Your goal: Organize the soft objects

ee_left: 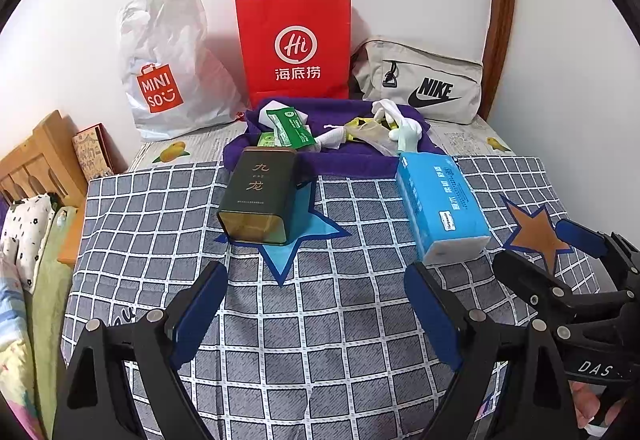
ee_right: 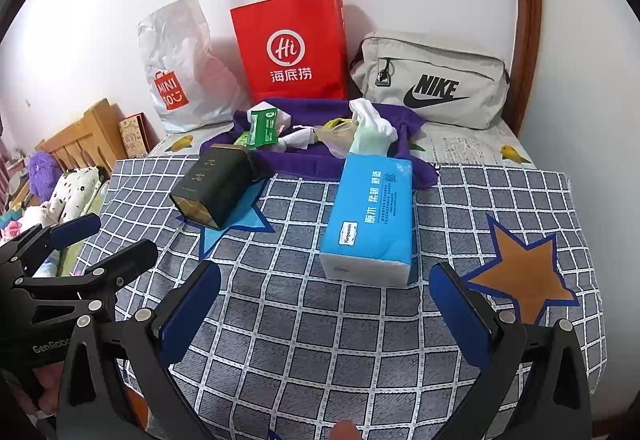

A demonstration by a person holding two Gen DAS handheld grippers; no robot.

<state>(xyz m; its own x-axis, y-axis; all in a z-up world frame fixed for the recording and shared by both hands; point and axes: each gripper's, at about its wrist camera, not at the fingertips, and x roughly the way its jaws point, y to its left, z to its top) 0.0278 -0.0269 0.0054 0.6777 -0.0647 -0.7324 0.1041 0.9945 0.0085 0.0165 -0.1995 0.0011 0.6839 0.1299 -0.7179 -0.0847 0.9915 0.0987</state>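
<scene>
White wall backs a bed (ee_left: 320, 320) spread with a grey checked cover, and three bags stand against it: a white plastic bag (ee_left: 168, 67), a red paper bag (ee_left: 294, 47) and a grey pouch (ee_left: 424, 79).

Both tongs hang released and hold nothing. The left tongs (ee_left: 316, 312) gape over bare cover; the right tongs (ee_right: 324, 312) do the same, just beside the left pair.

Straight ahead of the right tongs, near its tips, lies the tissue pack (ee_right: 370, 215), blue, lengthwise, its white end facing the fingers. Ahead of the left tongs and slightly to the left lies a dark tin (ee_left: 260, 195) on its side. Beyond both sits a purple cloth (ee_left: 344, 159) piled with a green packet (ee_left: 290, 127), a pale glove (ee_right: 370, 127), a crumpled clear wrapper and white paper scraps.

The tissue pack looks like the nearest soft thing to take. Risks, as I judge them:
- Squeezing the pack across its width may crush it, or let the slick film slip out of the pads.
- Gripping only the near end could leave the far end sagging, dragging the glove, which seems to rest against it.
- Pulling the cloth would tip the loose pile off, and perhaps nudge the tin, which touches its edge.
- The tongs sit close together, so a reach across could knock them.
</scene>
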